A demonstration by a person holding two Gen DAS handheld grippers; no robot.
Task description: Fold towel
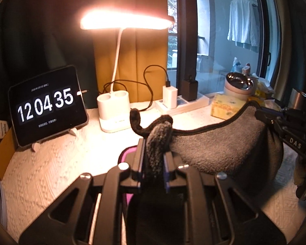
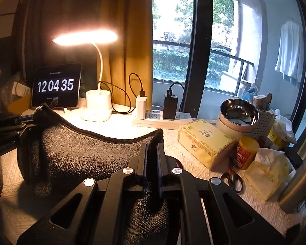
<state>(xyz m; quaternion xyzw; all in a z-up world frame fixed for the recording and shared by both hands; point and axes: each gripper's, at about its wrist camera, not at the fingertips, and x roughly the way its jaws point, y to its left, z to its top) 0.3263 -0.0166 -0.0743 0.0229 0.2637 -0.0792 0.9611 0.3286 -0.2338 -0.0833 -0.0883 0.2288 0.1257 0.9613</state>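
A dark grey towel (image 1: pixel 224 149) with a black hem hangs stretched between my two grippers, lifted above the white textured table cover (image 1: pixel 51 173). My left gripper (image 1: pixel 154 153) is shut on one bunched corner of it. My right gripper (image 2: pixel 152 157) is shut on the opposite corner of the towel (image 2: pixel 81 153). Each gripper shows in the other's view: the right one (image 1: pixel 275 122) at the right edge, the left one (image 2: pixel 12 126) at the left edge. A pink object (image 1: pixel 126 155) lies on the table under the towel.
At the back stand a tablet clock (image 1: pixel 49 104), a lit white desk lamp (image 1: pixel 114 110), a power strip with chargers (image 2: pixel 161 118), a yellow tissue box (image 2: pixel 204 140), stacked bowls (image 2: pixel 238 114), a yellow-lidded jar (image 2: pixel 244 151) and scissors (image 2: pixel 232 179).
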